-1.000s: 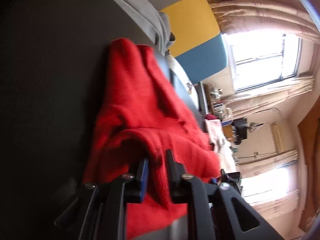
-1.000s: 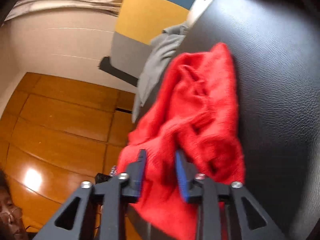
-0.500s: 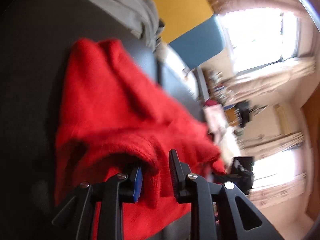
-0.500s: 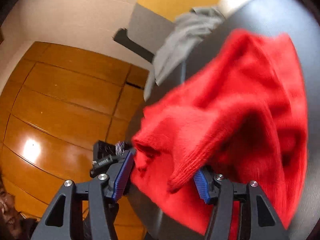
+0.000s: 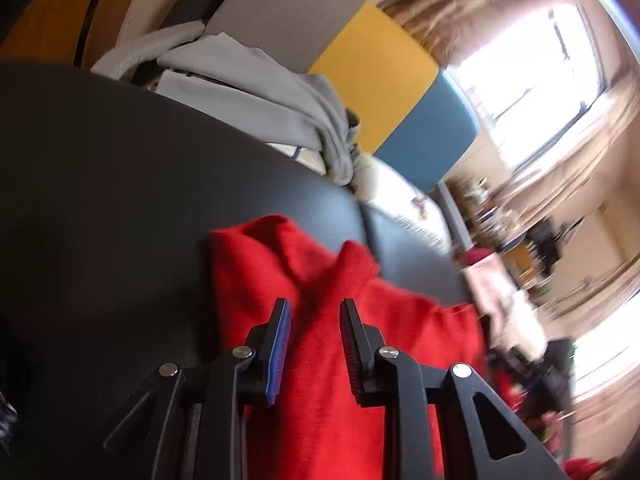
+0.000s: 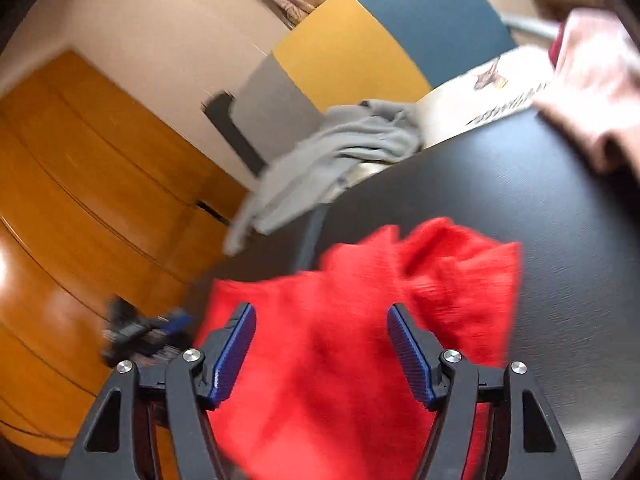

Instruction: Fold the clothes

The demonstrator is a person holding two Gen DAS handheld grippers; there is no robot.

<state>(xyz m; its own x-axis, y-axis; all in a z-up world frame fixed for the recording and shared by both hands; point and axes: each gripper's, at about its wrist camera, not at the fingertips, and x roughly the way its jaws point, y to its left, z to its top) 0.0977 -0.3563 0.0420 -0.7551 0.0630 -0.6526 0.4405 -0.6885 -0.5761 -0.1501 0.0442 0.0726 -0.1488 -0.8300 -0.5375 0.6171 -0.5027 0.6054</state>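
Left tool [image 5: 312, 306]: jaws opening, nothing gripped. Right tool [image 6: 321, 314]: jaws opening wide, empty. Red garment [image 6: 360, 320]: 1, bunched on black worktop [image 5: 120, 200], apparently just let go.

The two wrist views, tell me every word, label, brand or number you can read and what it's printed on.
No text can be read in either view.
Cream printed item beyond the black surface: a dark line of lettering and a small figure, too blurred to read.
The same cream item in the left wrist view: a row of print, too small and blurred.
Red garment, grey garment: no label visible.
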